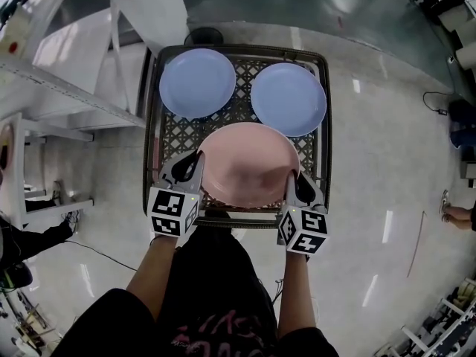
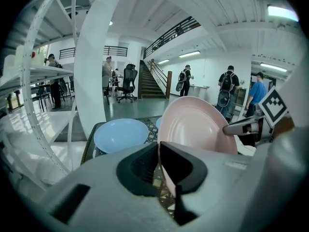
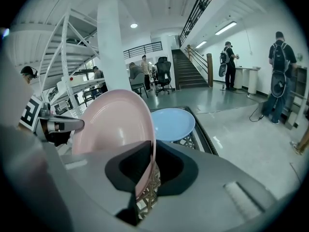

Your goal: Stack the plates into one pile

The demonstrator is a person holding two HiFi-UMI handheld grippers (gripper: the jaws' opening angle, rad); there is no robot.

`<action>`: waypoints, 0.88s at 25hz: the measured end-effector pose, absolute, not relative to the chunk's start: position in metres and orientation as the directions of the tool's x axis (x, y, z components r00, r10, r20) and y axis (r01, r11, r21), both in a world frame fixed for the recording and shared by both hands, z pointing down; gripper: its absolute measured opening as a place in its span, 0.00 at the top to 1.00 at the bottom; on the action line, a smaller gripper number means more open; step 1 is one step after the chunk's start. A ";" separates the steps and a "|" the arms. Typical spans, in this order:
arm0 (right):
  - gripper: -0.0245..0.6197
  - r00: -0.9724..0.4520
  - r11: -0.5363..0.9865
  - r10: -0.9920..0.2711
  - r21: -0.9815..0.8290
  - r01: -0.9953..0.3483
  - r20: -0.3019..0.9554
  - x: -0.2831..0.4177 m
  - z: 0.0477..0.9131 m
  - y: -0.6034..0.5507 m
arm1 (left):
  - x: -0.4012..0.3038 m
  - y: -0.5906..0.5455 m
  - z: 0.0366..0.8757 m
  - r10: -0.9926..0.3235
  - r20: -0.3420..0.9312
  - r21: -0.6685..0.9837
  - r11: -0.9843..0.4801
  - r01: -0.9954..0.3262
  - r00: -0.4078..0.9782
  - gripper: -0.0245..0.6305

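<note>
A pink plate (image 1: 248, 164) hangs over the near part of a dark lattice-topped table (image 1: 181, 134), held by both grippers. My left gripper (image 1: 195, 165) is shut on the plate's left rim, and my right gripper (image 1: 291, 181) is shut on its right rim. In the left gripper view the pink plate (image 2: 198, 127) runs between the jaws; the right gripper view shows the pink plate (image 3: 116, 123) pinched the same way. Two blue plates lie flat at the table's far side: one at the left (image 1: 197, 82) and one at the right (image 1: 288, 99).
White shelving (image 1: 56, 88) stands close at the left of the table. Glossy floor (image 1: 387, 169) surrounds the table on the right. In the gripper views people (image 2: 229, 83) stand far off by a staircase (image 2: 152, 83).
</note>
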State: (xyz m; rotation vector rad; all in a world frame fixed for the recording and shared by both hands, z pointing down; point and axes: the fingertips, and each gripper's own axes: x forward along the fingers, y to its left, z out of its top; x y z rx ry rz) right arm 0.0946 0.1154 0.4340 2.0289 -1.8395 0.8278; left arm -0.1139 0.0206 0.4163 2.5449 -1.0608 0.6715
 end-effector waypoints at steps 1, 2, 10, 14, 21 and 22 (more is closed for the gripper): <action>0.90 0.027 -0.151 -0.813 -0.166 -0.974 0.581 0.094 0.433 0.112 | -0.114 0.017 0.416 -0.583 0.526 0.099 -0.681 -0.725 0.619 0.94; 0.90 0.028 -0.151 -0.813 -0.164 -0.975 0.582 0.094 0.432 0.108 | -0.114 0.013 0.416 -0.581 0.525 0.103 -0.681 -0.725 0.621 0.94; 0.90 0.053 -0.167 -0.809 -0.143 -0.976 0.585 0.103 0.425 0.082 | -0.104 -0.016 0.413 -0.565 0.514 0.124 -0.696 -0.707 0.646 0.94; 0.90 0.061 -0.171 -0.807 -0.134 -0.976 0.587 0.104 0.424 0.070 | -0.102 -0.029 0.415 -0.560 0.510 0.134 -0.698 -0.703 0.653 0.94; 0.89 0.085 -0.191 -0.800 -0.117 -0.975 0.594 0.102 0.423 0.049 | -0.105 -0.051 0.416 -0.544 0.499 0.158 -0.708 -0.688 0.674 0.94; 0.89 0.088 -0.194 -0.798 -0.115 -0.974 0.596 0.100 0.423 0.046 | -0.107 -0.055 0.416 -0.541 0.499 0.162 -0.709 -0.686 0.677 0.94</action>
